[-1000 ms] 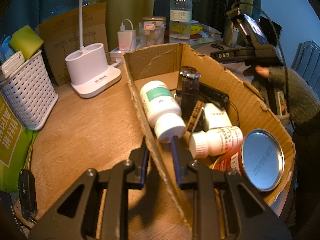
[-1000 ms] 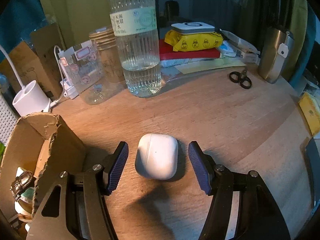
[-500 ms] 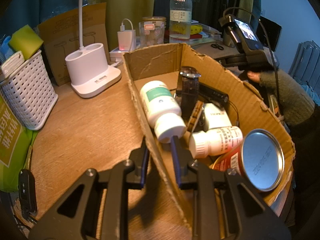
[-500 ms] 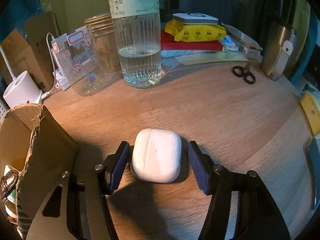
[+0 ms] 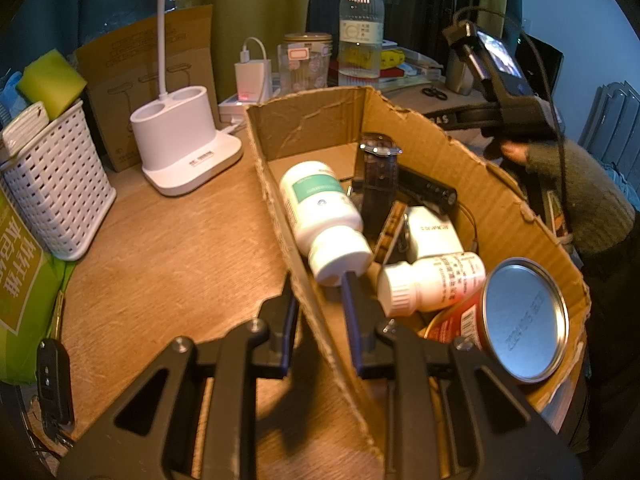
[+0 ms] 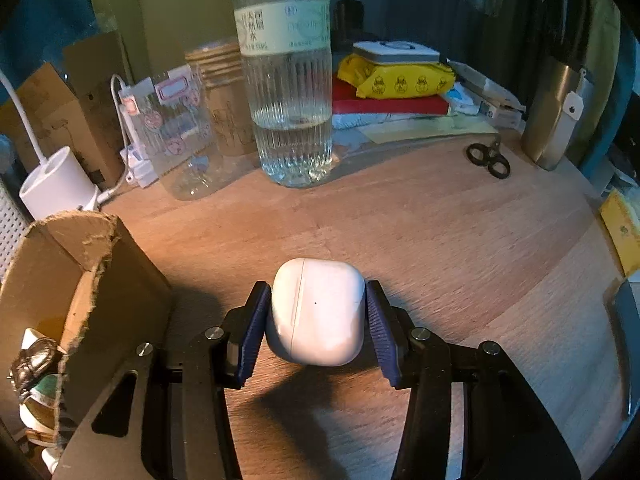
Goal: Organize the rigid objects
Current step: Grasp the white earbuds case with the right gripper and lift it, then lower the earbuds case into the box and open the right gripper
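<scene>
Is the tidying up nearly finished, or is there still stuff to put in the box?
Partly done. The cardboard box already holds two white pill bottles, a watch and a tin can. The left gripper is clamped on the box's wall. The right gripper is closing on the white earbud case lying on the table. Left to do: lift the case into the box.

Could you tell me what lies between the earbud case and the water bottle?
Only bare wooden table lies between the earbud case and the water bottle, in the right wrist view.
</scene>
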